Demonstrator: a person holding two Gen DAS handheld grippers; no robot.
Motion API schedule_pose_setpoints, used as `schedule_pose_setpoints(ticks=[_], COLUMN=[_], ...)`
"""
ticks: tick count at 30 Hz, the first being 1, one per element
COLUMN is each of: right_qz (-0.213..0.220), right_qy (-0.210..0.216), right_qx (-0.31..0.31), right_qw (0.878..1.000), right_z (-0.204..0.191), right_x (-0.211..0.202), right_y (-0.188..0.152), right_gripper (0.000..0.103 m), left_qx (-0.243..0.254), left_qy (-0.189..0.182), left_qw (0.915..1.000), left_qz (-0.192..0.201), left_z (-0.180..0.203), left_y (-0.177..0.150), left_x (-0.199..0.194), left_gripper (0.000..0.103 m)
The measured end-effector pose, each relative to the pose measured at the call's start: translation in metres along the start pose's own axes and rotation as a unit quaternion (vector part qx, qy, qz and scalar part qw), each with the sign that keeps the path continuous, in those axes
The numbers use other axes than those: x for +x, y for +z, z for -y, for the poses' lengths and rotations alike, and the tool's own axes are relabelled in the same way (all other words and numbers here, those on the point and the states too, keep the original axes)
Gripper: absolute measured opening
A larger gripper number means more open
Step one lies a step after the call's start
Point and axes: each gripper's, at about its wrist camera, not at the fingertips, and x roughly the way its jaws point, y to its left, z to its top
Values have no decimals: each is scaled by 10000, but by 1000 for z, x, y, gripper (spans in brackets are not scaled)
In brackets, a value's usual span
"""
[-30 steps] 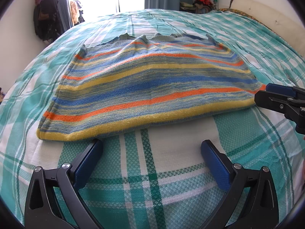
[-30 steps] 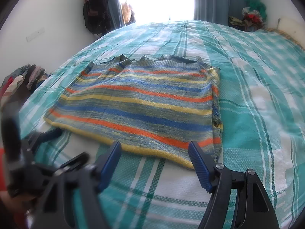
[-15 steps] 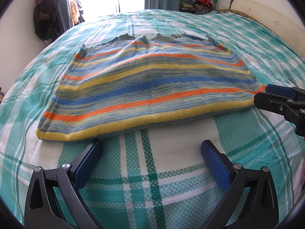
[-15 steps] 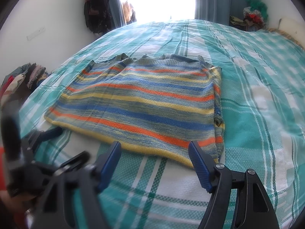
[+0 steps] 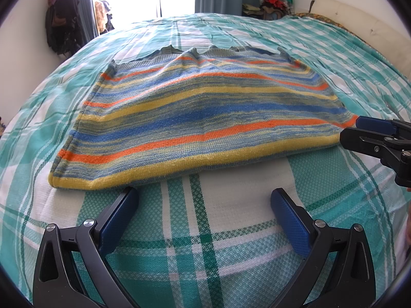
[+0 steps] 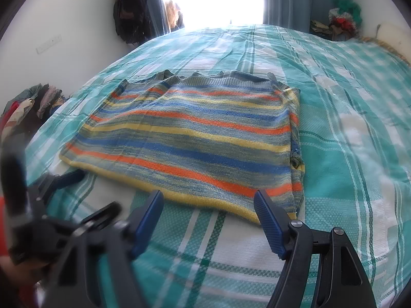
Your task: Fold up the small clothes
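A striped knitted sweater [image 5: 205, 118] in yellow, orange and blue lies flat on the bed, folded into a rectangle; it also shows in the right wrist view [image 6: 195, 138]. My left gripper [image 5: 205, 197] is open and empty, just short of the sweater's near yellow hem. My right gripper [image 6: 208, 200] is open and empty at the hem near the sweater's near right corner. The right gripper also shows in the left wrist view [image 5: 349, 132], at that corner. The left gripper shows in the right wrist view [image 6: 61, 179] by the near left corner.
The bed is covered with a teal, white and green checked bedspread [image 5: 205, 243]. Dark clothes hang by the window [image 5: 64, 25]. A pile of clothes [image 6: 28, 107] lies beyond the bed's left side. A headboard [image 5: 359, 23] is at the far right.
The right gripper has edged slightly closer to the sweater's near right corner. The left gripper and the sweater have barely moved.
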Motion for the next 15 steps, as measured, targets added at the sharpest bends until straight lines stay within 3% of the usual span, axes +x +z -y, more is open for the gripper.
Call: schedule_pose_setpoints(ticks=[10,12,13,15], right_qz=[-72,71,136,238], right_qy=[202,-53,-268,-458], right_qx=[-146,-133,25,667], right_qw=[9997,9999,9995,9964], right_z=[7,26,42,81], right_x=[2,-6,-11,-19], right_y=[1,5,7,8], right_gripper=[72,72,72,72], left_qx=[35,67,146,474], left_qy=[55,83,72,-73], left_qw=[9999,9995,9995,9988], left_qz=[-132,-287,-266,108], left_z=[1,5,9,25], left_y=[4,13,18,25], left_x=[1,-3,-10,-33], left_gripper=[103,100,93,89])
